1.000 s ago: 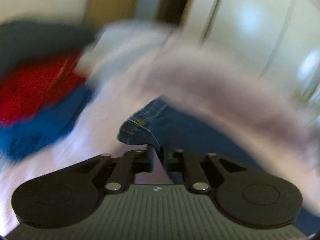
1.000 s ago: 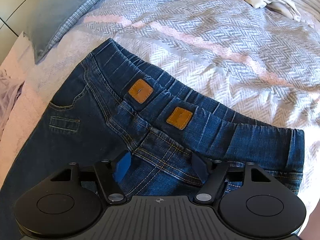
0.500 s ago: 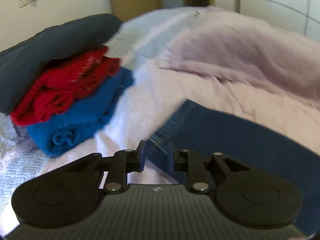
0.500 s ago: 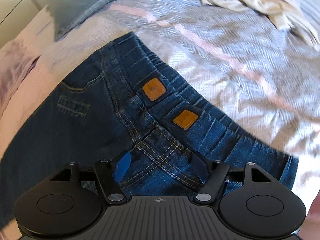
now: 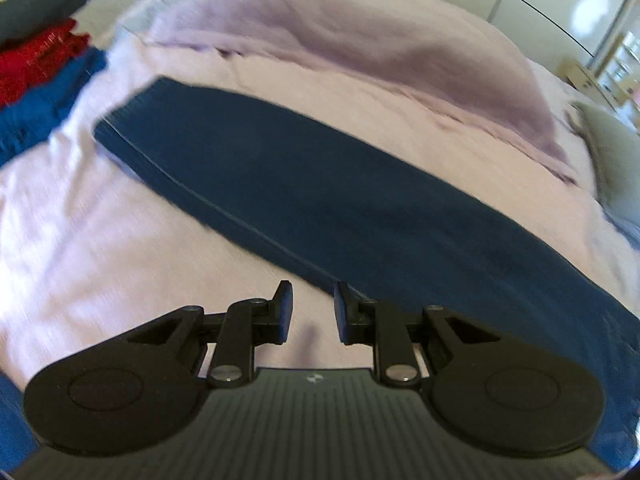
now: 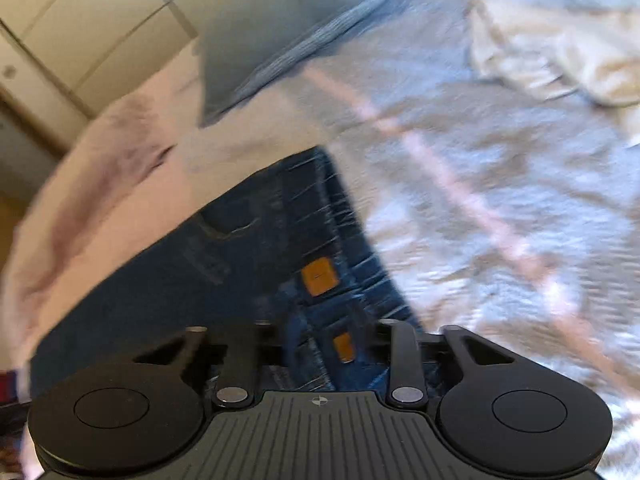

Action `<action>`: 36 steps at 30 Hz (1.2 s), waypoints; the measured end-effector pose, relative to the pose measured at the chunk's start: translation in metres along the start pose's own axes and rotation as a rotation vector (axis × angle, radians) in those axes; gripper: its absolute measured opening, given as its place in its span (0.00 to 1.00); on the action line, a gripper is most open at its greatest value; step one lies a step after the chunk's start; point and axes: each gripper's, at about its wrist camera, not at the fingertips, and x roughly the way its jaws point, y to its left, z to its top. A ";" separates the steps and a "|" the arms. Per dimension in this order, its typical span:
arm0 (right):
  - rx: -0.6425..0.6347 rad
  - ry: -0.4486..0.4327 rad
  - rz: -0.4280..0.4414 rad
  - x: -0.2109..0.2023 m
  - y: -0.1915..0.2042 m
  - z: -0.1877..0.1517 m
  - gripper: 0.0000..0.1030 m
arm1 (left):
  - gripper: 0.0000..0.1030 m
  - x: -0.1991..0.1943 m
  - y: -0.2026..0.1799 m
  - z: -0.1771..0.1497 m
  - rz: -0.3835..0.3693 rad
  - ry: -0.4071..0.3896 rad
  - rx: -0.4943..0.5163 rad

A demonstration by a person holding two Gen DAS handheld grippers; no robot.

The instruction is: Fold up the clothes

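Observation:
Dark blue jeans [image 5: 320,184] lie with one leg stretched flat across the pale lilac bed cover [image 5: 100,240] in the left wrist view. My left gripper [image 5: 310,308] hovers open just short of the leg's near edge, with nothing between its fingers. In the right wrist view the jeans' waistband [image 6: 260,272], with its orange patches [image 6: 319,276], is bunched up against my right gripper [image 6: 324,344]. The denim fills the gap between the fingers and hides their tips; the gripper looks shut on the waistband. This view is blurred by motion.
A stack of folded clothes [image 5: 40,80], red on blue under dark grey, sits at the far left. A rumpled lilac blanket [image 5: 360,40] lies beyond the jeans. A grey pillow [image 6: 272,32] and a crumpled cream garment [image 6: 552,52] rest on the herringbone bedspread [image 6: 480,200].
My left gripper has let go of the jeans' hem, opened and drawn back; the leg now lies flat. My right gripper has closed in on the waistband and is moving it.

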 end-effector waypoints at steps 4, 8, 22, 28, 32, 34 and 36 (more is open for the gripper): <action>-0.055 0.043 0.066 0.018 -0.018 0.009 0.29 | 0.18 -0.015 -0.023 -0.017 -0.067 0.029 -0.018; -0.119 0.052 0.111 0.037 -0.030 0.018 0.29 | 0.18 -0.028 -0.040 -0.033 -0.099 0.048 -0.029; -0.246 0.172 0.295 0.076 -0.037 0.044 0.05 | 0.17 -0.048 -0.074 -0.068 -0.079 0.078 -0.013; -0.349 0.067 0.160 0.030 -0.010 0.050 0.03 | 0.17 -0.052 -0.085 -0.070 -0.082 0.068 0.004; -0.369 0.130 -0.006 0.081 -0.023 0.028 0.03 | 0.17 -0.051 -0.089 -0.074 -0.080 0.076 0.027; -0.335 0.098 -0.034 0.082 -0.016 0.027 0.03 | 0.18 -0.053 -0.090 -0.076 -0.076 0.074 0.049; -0.326 0.055 -0.021 0.070 -0.012 0.030 0.03 | 0.18 -0.055 -0.088 -0.078 -0.070 0.066 0.071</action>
